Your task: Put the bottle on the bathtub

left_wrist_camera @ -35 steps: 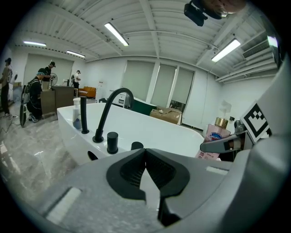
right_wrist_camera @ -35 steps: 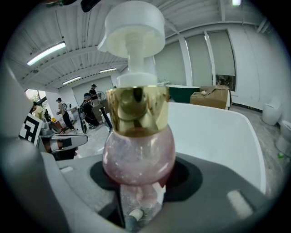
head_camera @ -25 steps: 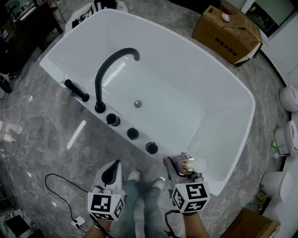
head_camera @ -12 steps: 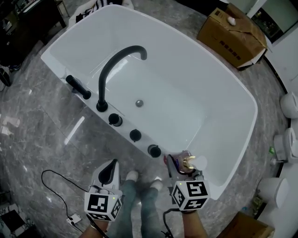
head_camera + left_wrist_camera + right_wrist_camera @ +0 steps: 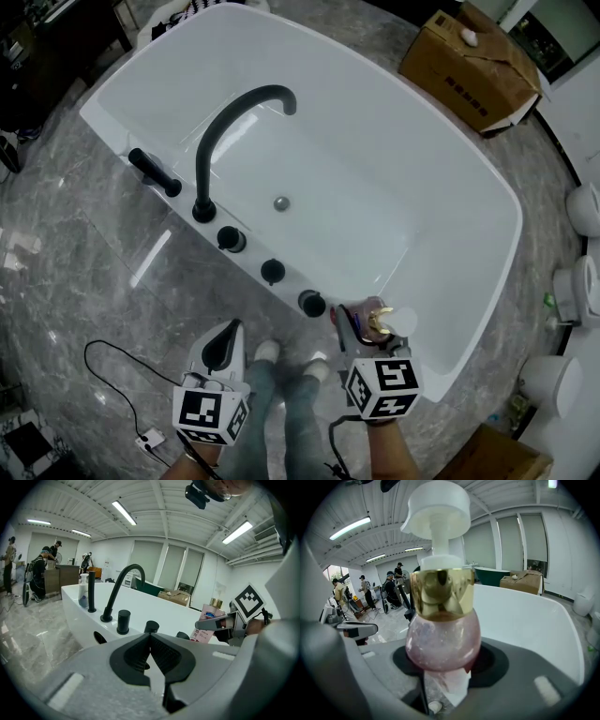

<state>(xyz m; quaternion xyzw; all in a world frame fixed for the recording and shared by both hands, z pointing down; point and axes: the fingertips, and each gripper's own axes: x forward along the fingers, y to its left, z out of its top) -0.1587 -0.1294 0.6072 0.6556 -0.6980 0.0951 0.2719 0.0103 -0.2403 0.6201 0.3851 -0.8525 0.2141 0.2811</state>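
- The right gripper (image 5: 367, 328) is clamped on the bottle (image 5: 381, 321); its jaws stand wide on the pink body, just below the gold collar (image 5: 442, 591).
- The bottle (image 5: 443, 637) is upright with its white pump (image 5: 436, 506) on top.
- It is at the near rim of the bathtub (image 5: 394, 187), just right of the last of three black knobs (image 5: 312, 302).
- No view shows whether its base touches the rim.
- The left gripper (image 5: 225, 339) has its jaws together with nothing between them (image 5: 151, 639). It hangs over the grey floor (image 5: 84, 281), beside the person's shoes (image 5: 270, 352).
- A black faucet (image 5: 220, 122) arches over the tub from the same rim.
- A cardboard box (image 5: 473, 70) lies on the floor beyond the tub.
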